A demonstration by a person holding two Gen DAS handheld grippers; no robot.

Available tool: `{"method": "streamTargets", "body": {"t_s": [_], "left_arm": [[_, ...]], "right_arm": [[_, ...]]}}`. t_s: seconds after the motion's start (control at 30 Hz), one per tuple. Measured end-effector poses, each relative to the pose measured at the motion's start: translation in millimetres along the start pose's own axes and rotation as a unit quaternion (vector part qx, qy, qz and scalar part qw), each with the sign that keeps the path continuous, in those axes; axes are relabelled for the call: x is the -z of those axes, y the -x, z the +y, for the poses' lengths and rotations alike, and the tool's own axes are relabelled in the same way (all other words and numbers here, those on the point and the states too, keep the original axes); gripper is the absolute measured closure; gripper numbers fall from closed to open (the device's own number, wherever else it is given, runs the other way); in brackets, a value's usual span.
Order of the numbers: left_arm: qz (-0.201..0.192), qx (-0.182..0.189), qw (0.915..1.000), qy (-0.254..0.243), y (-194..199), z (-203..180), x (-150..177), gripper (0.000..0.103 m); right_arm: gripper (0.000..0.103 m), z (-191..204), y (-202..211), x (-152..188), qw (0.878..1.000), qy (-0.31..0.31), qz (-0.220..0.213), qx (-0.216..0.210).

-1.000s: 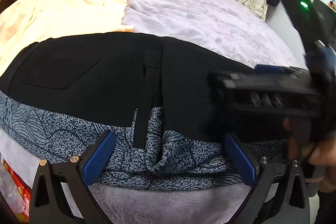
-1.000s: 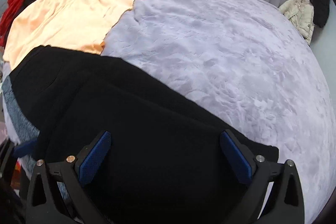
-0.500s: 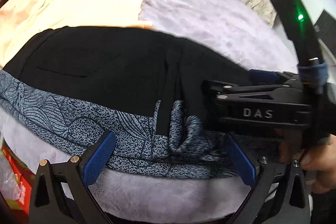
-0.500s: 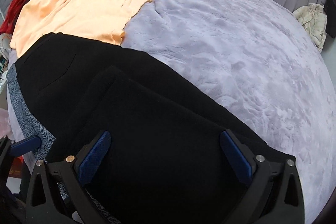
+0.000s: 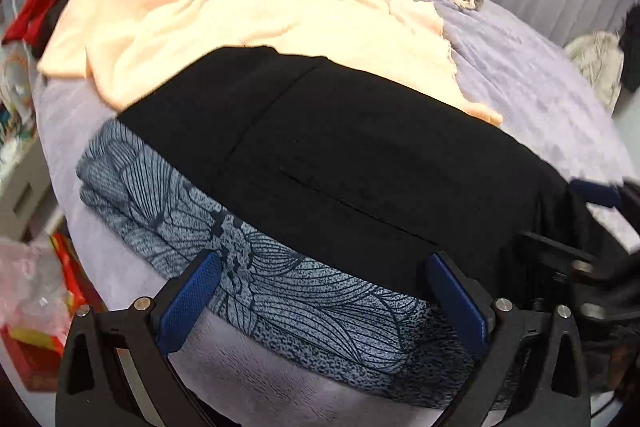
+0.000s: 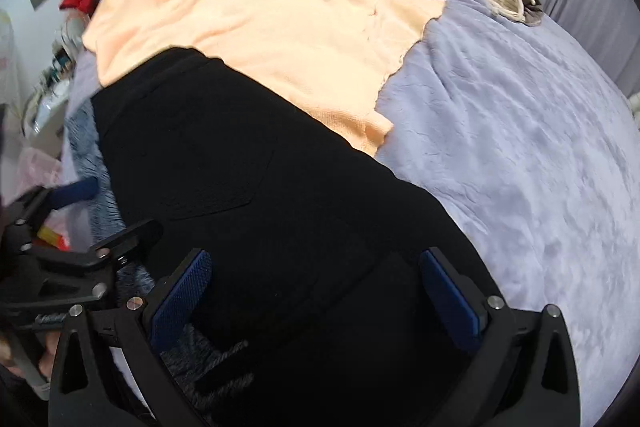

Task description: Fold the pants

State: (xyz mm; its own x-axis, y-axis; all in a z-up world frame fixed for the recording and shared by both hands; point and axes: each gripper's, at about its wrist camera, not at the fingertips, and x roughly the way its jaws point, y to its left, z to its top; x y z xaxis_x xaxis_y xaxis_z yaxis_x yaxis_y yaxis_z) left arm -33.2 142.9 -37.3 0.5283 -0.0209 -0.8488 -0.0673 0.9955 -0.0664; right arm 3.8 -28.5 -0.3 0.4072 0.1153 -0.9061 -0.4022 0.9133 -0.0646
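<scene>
The black pants lie long-ways across the purple bed, right in front of both wide-open, empty grippers, with the right gripper over them and the left gripper at their near edge.

Nothing readable in either view right now: the left gripper shows a faint light marking low on its black frame in the right wrist view, but it's smeared by motion blur and no letters come out, and the red and yellow packaging at the bed's edge in the left wrist view is too blurred to give any print
</scene>
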Motion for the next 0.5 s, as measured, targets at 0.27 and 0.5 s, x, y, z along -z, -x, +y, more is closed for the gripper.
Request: {"method": "streamTargets", "body": {"t_s": [0.27, 0.5], "left_arm": [[0.002, 0.024, 0.9966, 0.079, 6.6, 53.1, -9.6, 0.001], [0.019, 0.048, 0.9932, 0.104, -19.4, 57.6, -3.3, 0.000]], "right_arm": [[0.000, -26.3, -17.2, -17.3, 0.999, 0.005, 0.034, 0.041], [0.000, 1.5, -29.8, 10.6, 0.990, 0.084, 0.074, 0.085]]}}
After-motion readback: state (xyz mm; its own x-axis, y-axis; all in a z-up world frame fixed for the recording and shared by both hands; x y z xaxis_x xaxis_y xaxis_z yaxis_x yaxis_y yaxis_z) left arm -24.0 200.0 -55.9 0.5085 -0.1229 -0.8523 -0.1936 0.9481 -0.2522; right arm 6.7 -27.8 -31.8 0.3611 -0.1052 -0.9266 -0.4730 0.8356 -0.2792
